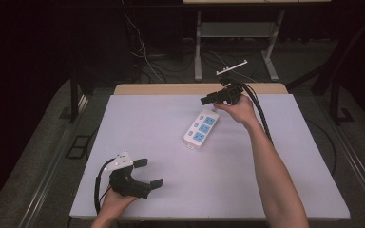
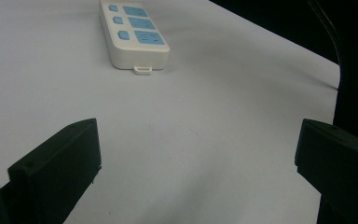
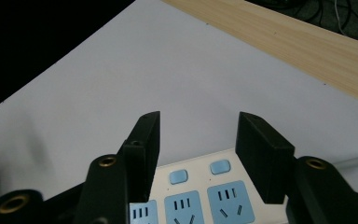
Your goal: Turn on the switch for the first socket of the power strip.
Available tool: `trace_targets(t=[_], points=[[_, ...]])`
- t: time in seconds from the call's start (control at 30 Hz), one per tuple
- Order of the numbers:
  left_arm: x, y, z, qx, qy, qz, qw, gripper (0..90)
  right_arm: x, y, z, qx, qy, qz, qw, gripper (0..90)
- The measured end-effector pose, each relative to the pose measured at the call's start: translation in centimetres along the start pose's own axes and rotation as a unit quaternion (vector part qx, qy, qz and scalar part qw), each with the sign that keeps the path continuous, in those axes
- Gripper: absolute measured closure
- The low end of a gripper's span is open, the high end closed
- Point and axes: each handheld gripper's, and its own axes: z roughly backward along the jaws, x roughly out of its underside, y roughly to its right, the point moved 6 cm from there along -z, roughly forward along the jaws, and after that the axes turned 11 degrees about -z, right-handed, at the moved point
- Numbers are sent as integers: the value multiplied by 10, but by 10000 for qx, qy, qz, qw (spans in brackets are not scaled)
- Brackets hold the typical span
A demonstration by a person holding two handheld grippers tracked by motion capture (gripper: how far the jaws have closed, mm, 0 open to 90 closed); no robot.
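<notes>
We see a white power strip (image 1: 200, 128) with blue sockets lying flat on the white table (image 1: 171, 185), a little toward one o'clock of the table's middle, its long axis running from seven to one o'clock.

The left gripper (image 1: 148, 173) sits at the table's seven o'clock corner, held in the left hand (image 1: 116, 199). Its jaws are spread wide and hold nothing; in the left gripper view (image 2: 198, 158) they stand far apart with bare table between them, and the strip (image 2: 133, 35) lies well ahead at about eleven o'clock, not touched.

The right gripper (image 1: 208, 99) is held by the right hand (image 1: 237, 109) just beyond the strip's far end, at about one o'clock of it, pointing toward nine o'clock. In the right gripper view (image 3: 198, 140) its jaws are parted to a moderate gap and grip nothing; the strip (image 3: 200, 196) shows low between them, with its blue buttons and sockets in the gap. We cannot tell whether the jaws touch it. A wooden edge (image 3: 279, 42) borders the table beyond.
</notes>
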Motion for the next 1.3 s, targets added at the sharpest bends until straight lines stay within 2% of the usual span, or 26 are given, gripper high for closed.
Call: trace_targets(t=[0.07, 0.2, 0.23, 0.27, 0.3, 0.33, 0.37, 0.53, 0.83, 1.3], points=[[0, 0, 0, 6, 0, 8, 10000, 0, 0, 1, -1, -13, 4, 10, 10000, 530], [0, -1, 1, 2, -3, -9, 10000, 0, 1, 4, -4, -59, -37, -6, 10000, 611], [0, -1, 1, 1, -1, -7, 10000, 0, 2, 6, -6, -75, -48, -25, 10000, 664], [0, -1, 1, -5, -3, 0, 10000, 0, 2, 6, -6, -75, -48, -25, 10000, 664], [0, -2, 1, -1, -6, -2, 10000, 0, 3, 8, -8, -148, -78, -64, 9998, 715], [1, -2, 1, 7, -19, -13, 10000, 0, 3, 8, -8, -148, -78, -64, 9998, 715], [1, -1, 1, 19, -42, -21, 10000, 0, 5, 10, -10, -236, -104, -71, 9996, 756], [1, -1, -1, 57, -65, -35, 10000, 0, 10, 15, -16, -333, -196, -70, 9992, 825], [2, -1, 0, 75, -69, -32, 9999, 0, 15, 21, -25, -290, -309, -89, 9991, 893], [2, -2, 1, 75, -53, -29, 10000, 0, 25, 26, -43, -278, -451, -135, 9985, 893]])
